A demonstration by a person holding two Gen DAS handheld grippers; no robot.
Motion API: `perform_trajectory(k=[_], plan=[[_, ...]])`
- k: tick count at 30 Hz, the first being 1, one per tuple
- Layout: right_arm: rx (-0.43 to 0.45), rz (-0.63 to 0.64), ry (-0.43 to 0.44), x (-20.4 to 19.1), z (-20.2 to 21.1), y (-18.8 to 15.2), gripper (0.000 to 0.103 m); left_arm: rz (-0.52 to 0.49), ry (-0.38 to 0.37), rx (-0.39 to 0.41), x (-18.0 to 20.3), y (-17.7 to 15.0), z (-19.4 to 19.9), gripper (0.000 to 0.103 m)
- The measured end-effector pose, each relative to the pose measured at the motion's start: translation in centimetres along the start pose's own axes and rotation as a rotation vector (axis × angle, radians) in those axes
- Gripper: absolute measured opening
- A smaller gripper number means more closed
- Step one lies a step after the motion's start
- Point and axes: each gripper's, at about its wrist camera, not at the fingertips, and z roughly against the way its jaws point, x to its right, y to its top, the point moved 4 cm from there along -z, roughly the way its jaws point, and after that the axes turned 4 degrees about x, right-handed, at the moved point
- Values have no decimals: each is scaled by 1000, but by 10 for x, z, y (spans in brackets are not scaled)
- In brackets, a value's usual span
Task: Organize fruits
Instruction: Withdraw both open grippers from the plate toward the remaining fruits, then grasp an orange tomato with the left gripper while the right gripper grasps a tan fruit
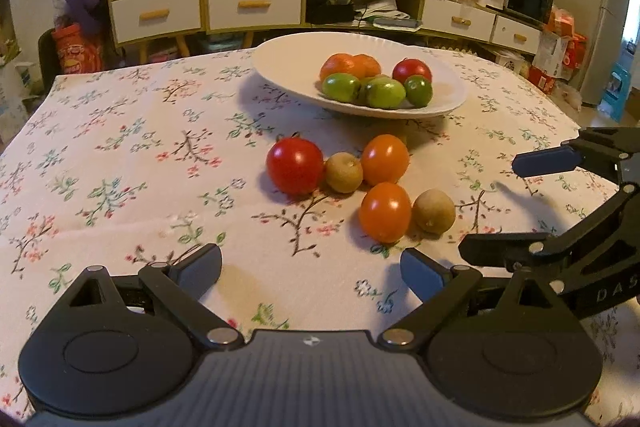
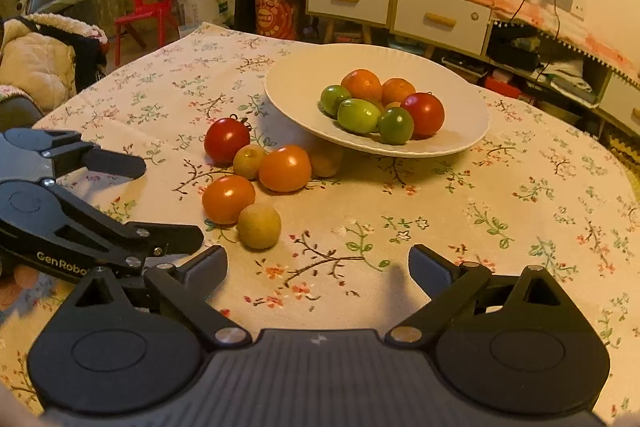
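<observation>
Presently: both grippers empty, loose fruit ahead on the tablecloth.
Left gripper and right gripper are held spread; the nearest brown fruit lies ahead-left of the right jaws, judged nearer them, short of the plate.

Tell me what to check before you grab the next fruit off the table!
1. Right gripper open and empty: ok.
2. Left gripper open and empty: ok.
3. Fruit left on the cloth, like the near orange tomato: ok.
4. Room on the plate: ok.
5. Tomato clear of its neighbour: not ok, a brown fruit sits right beside it.
6. Anything under the plate: cannot tell.
</observation>
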Motion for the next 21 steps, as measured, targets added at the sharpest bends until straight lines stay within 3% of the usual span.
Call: perform_trajectory(k=[4, 7, 13, 17, 21], plan=[[2, 14, -14, 3, 1, 0, 97, -6, -17, 12, 4, 4, -4, 96], [2, 15, -13, 3, 2, 0, 97, -27, -29, 19, 11, 7, -6, 86], [-7, 23, -10, 3, 1, -2, 97, -33, -66, 23, 19, 13, -8, 60], [-10, 28, -9, 2, 0, -3, 97, -38, -89, 16, 22, 15, -9, 34], [-13, 34, -6, 1, -1, -2, 97, -31, -85, 6, 19, 16, -8, 33]])
